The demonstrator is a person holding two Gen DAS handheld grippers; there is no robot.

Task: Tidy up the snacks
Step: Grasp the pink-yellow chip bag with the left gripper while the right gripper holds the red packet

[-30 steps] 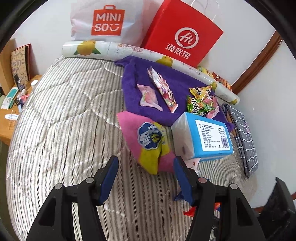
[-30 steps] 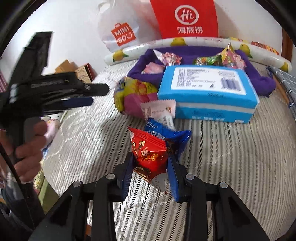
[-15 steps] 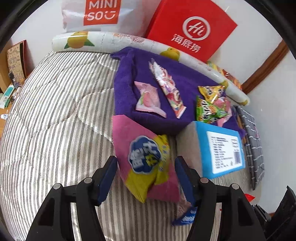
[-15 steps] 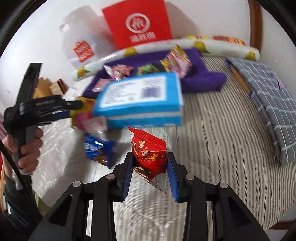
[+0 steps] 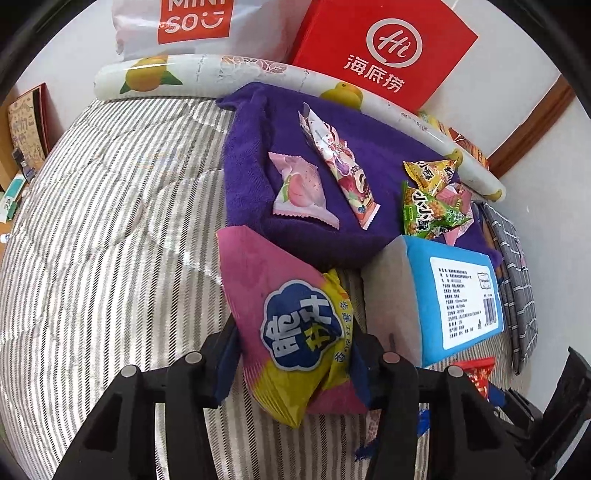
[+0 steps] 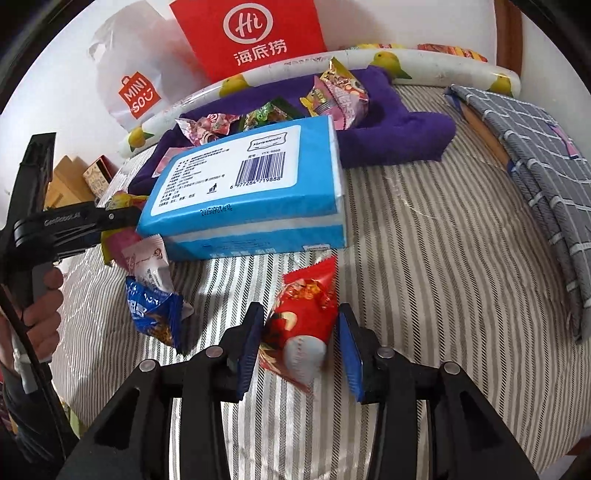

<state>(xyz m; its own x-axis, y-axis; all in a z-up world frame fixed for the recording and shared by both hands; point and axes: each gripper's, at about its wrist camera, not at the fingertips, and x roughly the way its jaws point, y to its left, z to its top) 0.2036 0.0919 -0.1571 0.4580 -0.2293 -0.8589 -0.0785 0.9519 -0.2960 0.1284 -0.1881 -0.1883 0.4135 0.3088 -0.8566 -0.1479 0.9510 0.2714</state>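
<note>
My left gripper (image 5: 291, 365) is closed around the near end of a big pink and yellow snack bag (image 5: 280, 314) on the striped bed. My right gripper (image 6: 301, 347) stands open around a red snack packet (image 6: 306, 314) that lies on the bed just in front of the blue tissue pack (image 6: 251, 192). A purple towel (image 5: 251, 184) behind holds a pink peach packet (image 5: 299, 192), a long pink packet (image 5: 340, 162) and green and yellow packets (image 5: 428, 206). A blue packet (image 6: 155, 314) and a white packet (image 6: 147, 258) lie left of the red one.
A rolled mat with a lemon print (image 5: 207, 74), a red paper bag (image 5: 380, 51) and a white Miniso bag (image 5: 192, 26) line the wall. A folded grey checked cloth (image 6: 535, 177) lies at the right. A desk with small items (image 5: 18, 170) stands at the left.
My left gripper moved forward and closed on the pink and yellow bag. My right gripper opened and the red packet now lies on the bed between its fingers.
</note>
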